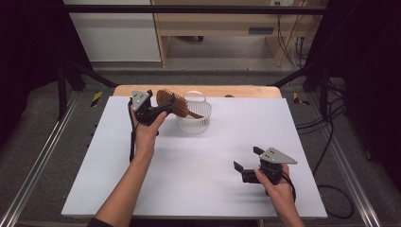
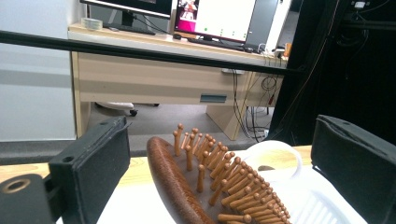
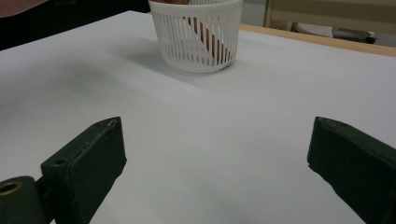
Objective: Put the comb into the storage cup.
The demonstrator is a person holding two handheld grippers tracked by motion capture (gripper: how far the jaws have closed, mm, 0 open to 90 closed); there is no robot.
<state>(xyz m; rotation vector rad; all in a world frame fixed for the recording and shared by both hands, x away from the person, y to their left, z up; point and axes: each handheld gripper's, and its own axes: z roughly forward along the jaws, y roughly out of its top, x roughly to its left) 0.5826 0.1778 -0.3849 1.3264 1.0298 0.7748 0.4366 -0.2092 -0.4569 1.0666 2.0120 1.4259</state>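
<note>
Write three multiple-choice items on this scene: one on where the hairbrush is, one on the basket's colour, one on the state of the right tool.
1. Where is the wooden hairbrush?
A. Flat on the white board
B. Handle down in the basket, head leaning over the rim
C. Between the right tool's jaws

2. What colour is the basket?
A. White
B. Brown
C. Black

3. What state is the right tool in?
A. Shut on the brush
B. Shut on nothing
C. Open, holding nothing

Answers:
1 B: the handle shows through the slats in the right gripper view.
2 A: its slatted wall and handle are white.
3 C: its jaws stand wide apart over the bare board.
</note>
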